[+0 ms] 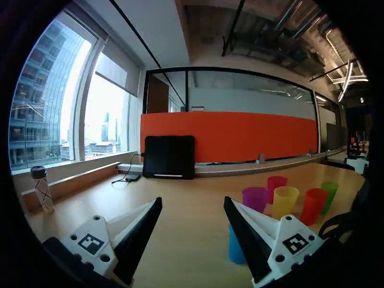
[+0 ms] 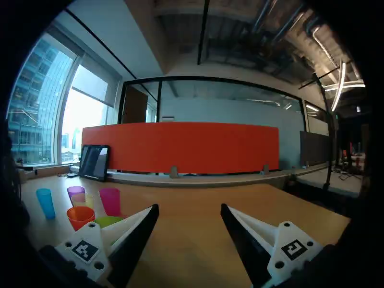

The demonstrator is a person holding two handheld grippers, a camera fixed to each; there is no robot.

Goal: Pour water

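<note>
Several coloured plastic cups stand on the wooden table [image 1: 192, 211]. In the left gripper view a purple cup [image 1: 255, 198], a magenta cup [image 1: 276, 185], a yellow cup [image 1: 285, 201], an orange-red cup [image 1: 314, 205] and a green cup [image 1: 329, 194] cluster at the right, and a blue cup [image 1: 235, 247] is partly hidden behind my right finger. My left gripper [image 1: 192, 211] is open and holds nothing. In the right gripper view the blue cup [image 2: 46, 202], purple cup [image 2: 76, 192], magenta cup [image 2: 110, 200], orange cup [image 2: 80, 217] and green cup [image 2: 108, 221] stand at the left. My right gripper [image 2: 189, 211] is open and holds nothing.
A clear bottle with a dark cap [image 1: 42, 188] stands by the window at the left. A black tablet [image 1: 169, 157] leans against the orange partition [image 1: 230, 134], with a cable and a charger [image 1: 132, 177] beside it. The table's far right edge [image 2: 336, 211] drops off.
</note>
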